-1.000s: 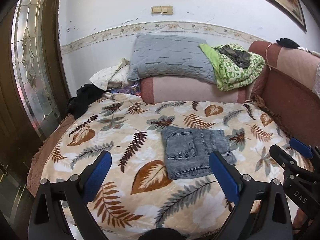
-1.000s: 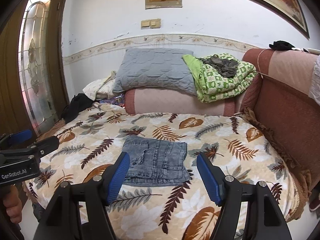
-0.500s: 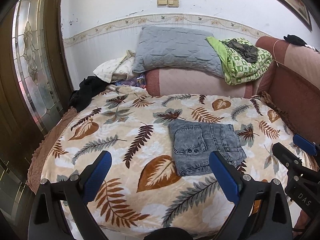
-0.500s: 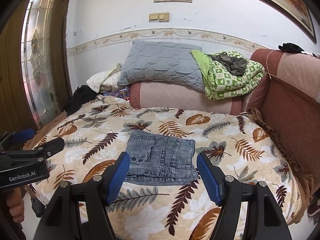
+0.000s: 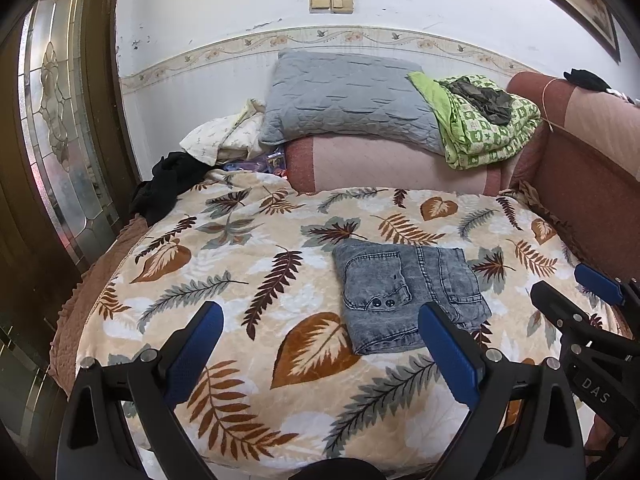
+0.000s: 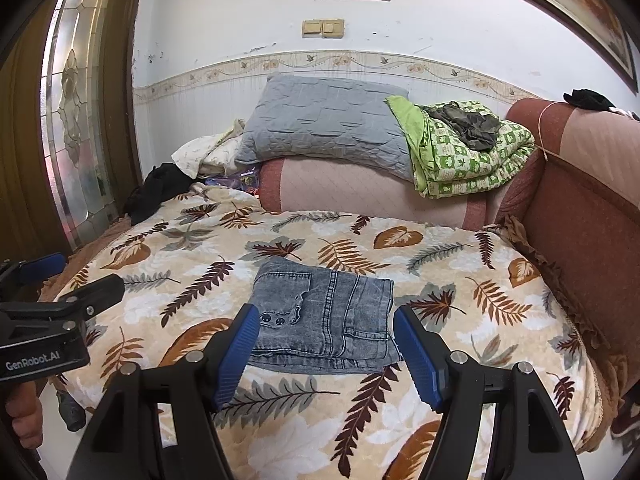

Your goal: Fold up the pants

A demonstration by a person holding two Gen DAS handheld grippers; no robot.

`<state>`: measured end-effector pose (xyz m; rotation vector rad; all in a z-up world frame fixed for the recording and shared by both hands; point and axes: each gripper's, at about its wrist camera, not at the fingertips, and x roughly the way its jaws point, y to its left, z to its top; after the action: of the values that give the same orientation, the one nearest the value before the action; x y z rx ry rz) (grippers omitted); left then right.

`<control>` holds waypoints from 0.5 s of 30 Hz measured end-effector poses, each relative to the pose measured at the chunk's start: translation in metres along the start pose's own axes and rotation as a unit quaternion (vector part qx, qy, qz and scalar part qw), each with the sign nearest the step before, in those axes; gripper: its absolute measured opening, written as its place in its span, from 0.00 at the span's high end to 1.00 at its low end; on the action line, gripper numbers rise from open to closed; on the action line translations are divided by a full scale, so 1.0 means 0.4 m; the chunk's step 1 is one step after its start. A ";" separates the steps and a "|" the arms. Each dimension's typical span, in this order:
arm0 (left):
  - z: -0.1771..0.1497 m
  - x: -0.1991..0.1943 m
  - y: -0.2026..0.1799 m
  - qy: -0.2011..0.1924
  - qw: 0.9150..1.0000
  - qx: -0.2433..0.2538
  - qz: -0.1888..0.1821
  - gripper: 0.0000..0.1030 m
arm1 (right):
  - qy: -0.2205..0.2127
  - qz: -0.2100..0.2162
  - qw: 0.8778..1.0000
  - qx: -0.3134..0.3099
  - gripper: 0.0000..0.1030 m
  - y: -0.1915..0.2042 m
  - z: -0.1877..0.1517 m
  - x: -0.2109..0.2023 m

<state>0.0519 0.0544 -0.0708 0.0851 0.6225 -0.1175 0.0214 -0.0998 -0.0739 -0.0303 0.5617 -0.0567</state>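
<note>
Grey denim pants (image 5: pixel 404 292) (image 6: pixel 324 320) lie folded into a compact rectangle in the middle of a bed with a leaf-patterned blanket (image 5: pixel 240 280) (image 6: pixel 460 308). My left gripper (image 5: pixel 320 344) hovers open over the bed's near edge, to the left of the pants, with nothing between its blue pads. The right gripper (image 6: pixel 326 348) is open too, just in front of the pants and apart from them. Each gripper shows at the side of the other's view.
A grey pillow (image 5: pixel 348 100) and a green patterned quilt (image 5: pixel 488 120) rest on a pink bolster at the head. Dark clothes (image 5: pixel 164 188) lie at the far left corner. A red padded sofa side (image 6: pixel 580 240) bounds the right. A glass-panelled door (image 5: pixel 52 120) stands left.
Both grippers have drawn back a little from the bed and dipped slightly, so the folded pants sit somewhat farther ahead. The pants have not moved, and both jaws stay open.
</note>
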 end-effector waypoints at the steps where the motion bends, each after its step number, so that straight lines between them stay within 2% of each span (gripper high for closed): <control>1: 0.000 0.000 0.000 0.000 1.000 -0.001 0.001 0.05 | 0.002 -0.001 1.000 0.000 0.29 0.000 0.001 0.003; 15: -0.009 -0.001 0.039 -0.002 1.000 -0.014 -0.003 0.05 | 0.004 -0.004 1.000 -0.011 0.29 0.040 0.005 0.009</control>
<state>0.0516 0.0704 -0.0727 0.0553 0.6202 -0.1142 0.0263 -0.0841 -0.0747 -0.0533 0.5696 -0.0580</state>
